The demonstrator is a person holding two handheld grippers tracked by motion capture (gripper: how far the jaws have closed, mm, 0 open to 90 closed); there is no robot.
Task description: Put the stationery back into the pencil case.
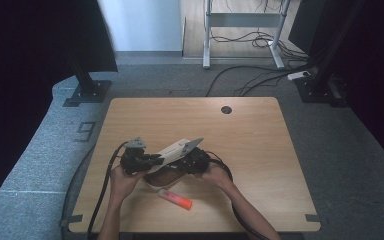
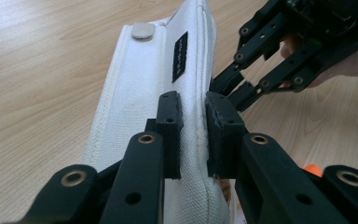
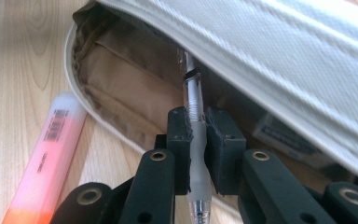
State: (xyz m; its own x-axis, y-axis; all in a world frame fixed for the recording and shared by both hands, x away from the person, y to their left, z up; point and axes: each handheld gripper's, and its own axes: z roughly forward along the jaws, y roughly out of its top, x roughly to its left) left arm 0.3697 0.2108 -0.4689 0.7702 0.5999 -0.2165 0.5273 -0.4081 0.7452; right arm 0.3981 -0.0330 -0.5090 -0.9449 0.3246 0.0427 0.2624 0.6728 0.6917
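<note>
- The left gripper (image 2: 193, 135) clamps the raised flap of the white pencil case (image 2: 168, 79), which lies open on the table (image 1: 260, 150).
- The right gripper (image 3: 198, 140) pinches a clear pen (image 3: 193, 107), its tip inside the case's brown interior.
- An orange highlighter (image 3: 51, 158) lies just beside the case.

One pencil case (image 2: 168, 84), one pen (image 3: 195, 112), one highlighter (image 3: 51, 154).

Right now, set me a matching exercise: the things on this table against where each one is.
Things:
1. pen
2. pouch flap
3. orange highlighter
4. cable hole

Places:
A. lying free on the wood
B. clamped in the left tool
C. far edge of the table
D. clamped in the right tool, tip inside the pouch

Pairs: 1-D, 2-B, 3-A, 4-C
</note>
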